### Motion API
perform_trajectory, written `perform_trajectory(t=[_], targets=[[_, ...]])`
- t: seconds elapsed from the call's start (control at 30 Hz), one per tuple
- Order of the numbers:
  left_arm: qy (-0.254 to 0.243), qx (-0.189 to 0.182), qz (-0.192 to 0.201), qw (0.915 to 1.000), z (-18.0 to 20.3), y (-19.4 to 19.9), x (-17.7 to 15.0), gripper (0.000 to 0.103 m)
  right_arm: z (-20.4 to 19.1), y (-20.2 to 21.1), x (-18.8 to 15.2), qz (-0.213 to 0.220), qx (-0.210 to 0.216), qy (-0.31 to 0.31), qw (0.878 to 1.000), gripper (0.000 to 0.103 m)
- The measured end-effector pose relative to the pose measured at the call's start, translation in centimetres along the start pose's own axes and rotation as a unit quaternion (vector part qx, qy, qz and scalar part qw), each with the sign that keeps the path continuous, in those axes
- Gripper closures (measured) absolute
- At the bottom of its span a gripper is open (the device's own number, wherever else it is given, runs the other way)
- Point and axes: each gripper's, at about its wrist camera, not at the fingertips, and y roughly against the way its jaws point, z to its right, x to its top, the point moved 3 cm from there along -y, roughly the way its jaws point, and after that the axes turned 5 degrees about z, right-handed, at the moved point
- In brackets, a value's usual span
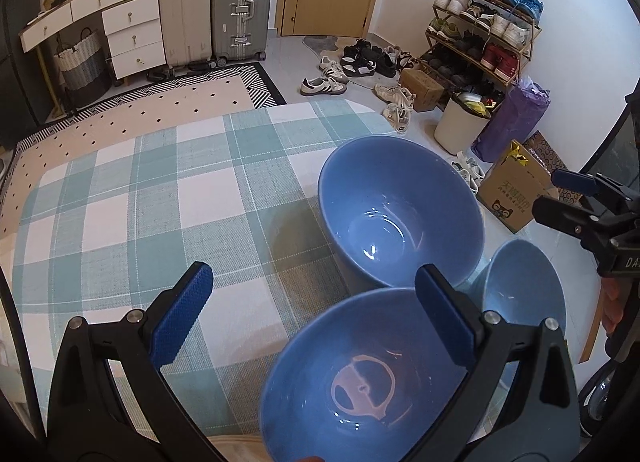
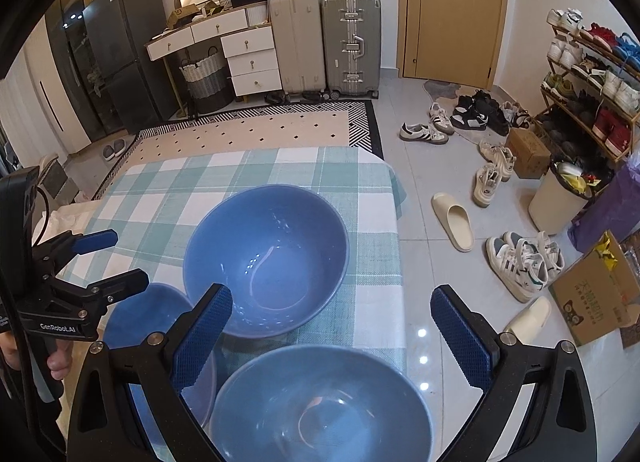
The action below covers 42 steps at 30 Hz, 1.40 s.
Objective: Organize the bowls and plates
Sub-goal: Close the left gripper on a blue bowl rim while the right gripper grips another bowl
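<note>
Even, bright indoor light fills both views. Glare spots sit on the floor tiles [image 2: 421, 358] and inside the bowls [image 1: 400, 218]. Soft shadows fall on the tablecloth [image 1: 160, 202]. Fisheye bending curves the edges; the corners are black. Focus is sharp.

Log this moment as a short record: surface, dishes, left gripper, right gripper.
surface: table under a teal-and-white checked cloth
dishes: three blue bowls, all upright and empty: far bowl, near bowl, left bowl; no plates visible
left gripper: open, over the left bowl's rim
right gripper: open, above the near bowl
</note>
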Motion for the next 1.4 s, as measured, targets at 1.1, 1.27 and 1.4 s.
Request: perform_trajectory(t=[1.1,1.27,1.4], targets=[[0.03,-0.028,-0.067,0.9969,-0.2,-9.2,1.0,0.044,1.0,-9.3,-0.7,-0.071,0.034,-0.019,0.997,0.033],[0.034,-0.037,-0.074,0.996,0.0,-9.7,0.8,0.06,1.0,-9.9,-1.1,-0.079,0.041,-0.021,0.996,0.047],[0.032,-0.045,-0.078,0.9954,0.4,-10.1,0.9,0.074,1.2,-10.0,-1.3,-0.08,0.046,-0.023,0.995,0.059]])
